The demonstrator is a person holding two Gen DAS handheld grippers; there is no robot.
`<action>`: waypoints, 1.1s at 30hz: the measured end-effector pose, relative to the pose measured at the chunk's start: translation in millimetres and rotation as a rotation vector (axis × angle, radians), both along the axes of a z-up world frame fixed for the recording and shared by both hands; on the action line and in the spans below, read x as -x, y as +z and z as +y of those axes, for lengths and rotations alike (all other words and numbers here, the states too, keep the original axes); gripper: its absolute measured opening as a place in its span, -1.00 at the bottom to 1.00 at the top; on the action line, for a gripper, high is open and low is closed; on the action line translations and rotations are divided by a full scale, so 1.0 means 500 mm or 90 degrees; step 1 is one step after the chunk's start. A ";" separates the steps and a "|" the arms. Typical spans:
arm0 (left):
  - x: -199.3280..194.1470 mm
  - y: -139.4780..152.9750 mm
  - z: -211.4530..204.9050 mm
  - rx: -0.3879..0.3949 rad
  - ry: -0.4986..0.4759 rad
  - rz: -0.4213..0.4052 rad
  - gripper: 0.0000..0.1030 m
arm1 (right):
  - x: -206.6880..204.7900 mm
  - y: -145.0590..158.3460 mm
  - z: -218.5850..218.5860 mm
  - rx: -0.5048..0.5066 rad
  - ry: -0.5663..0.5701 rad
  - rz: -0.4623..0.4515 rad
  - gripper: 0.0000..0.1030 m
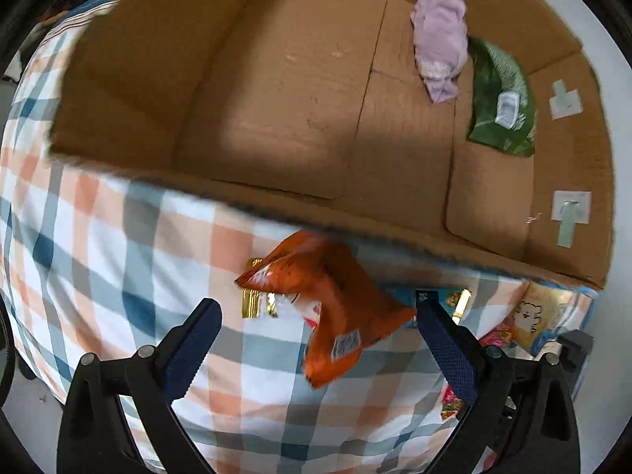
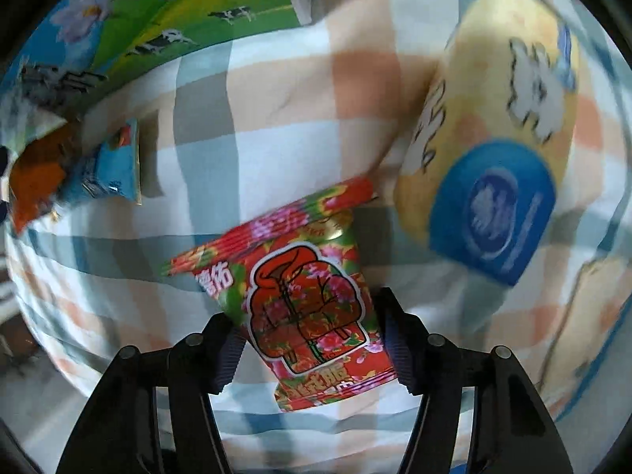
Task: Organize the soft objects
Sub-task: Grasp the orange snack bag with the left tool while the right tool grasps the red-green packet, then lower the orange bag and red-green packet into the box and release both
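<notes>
The left hand-held gripper (image 1: 316, 308) is spread wide over an orange packet (image 1: 331, 316), which lies on the checked cloth (image 1: 118, 237) just before the box (image 1: 276, 98), its long axis slanting from upper left to lower right. In the box lie a lilac cloth (image 1: 440, 45) and a green pack (image 1: 501, 98). The right hand-held gripper (image 2: 310, 339) is clamped on a red packet (image 2: 312, 308), beside a yellow pack (image 2: 501, 126).

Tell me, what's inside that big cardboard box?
Inside the cardboard box lie a lilac cloth and a green packet partly beneath it. The near wall hides the closest strip of floor.
</notes>
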State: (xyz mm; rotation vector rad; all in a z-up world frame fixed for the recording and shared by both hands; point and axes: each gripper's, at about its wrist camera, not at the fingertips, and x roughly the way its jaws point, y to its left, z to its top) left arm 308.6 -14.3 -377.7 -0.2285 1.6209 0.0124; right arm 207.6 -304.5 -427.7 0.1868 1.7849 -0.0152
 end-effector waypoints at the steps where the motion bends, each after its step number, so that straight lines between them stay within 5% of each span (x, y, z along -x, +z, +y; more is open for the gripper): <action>1: -0.003 -0.009 -0.006 -0.008 -0.007 0.004 0.97 | 0.002 0.001 -0.008 0.000 -0.007 -0.001 0.28; 2: -0.004 -0.014 -0.010 -0.010 -0.014 0.003 0.95 | 0.004 0.002 -0.012 0.002 -0.009 0.000 0.28; 7: 0.021 -0.037 -0.021 -0.030 -0.048 0.002 -0.03 | 0.027 0.000 -0.026 -0.006 -0.016 0.021 0.28; 14: 0.137 -0.021 0.021 -0.058 -0.072 -0.037 -0.05 | 0.079 0.012 -0.041 -0.001 -0.028 0.031 0.03; 19: 0.241 -0.071 0.051 -0.061 -0.094 0.010 -0.05 | 0.099 0.018 -0.052 -0.004 -0.052 0.019 0.05; 24: 0.244 -0.132 0.062 -0.042 -0.063 0.023 0.03 | 0.087 0.035 -0.069 0.018 -0.069 0.001 0.06; 33: 0.231 -0.128 0.017 -0.055 -0.074 -0.003 0.03 | 0.109 0.050 -0.032 0.032 -0.011 0.029 0.03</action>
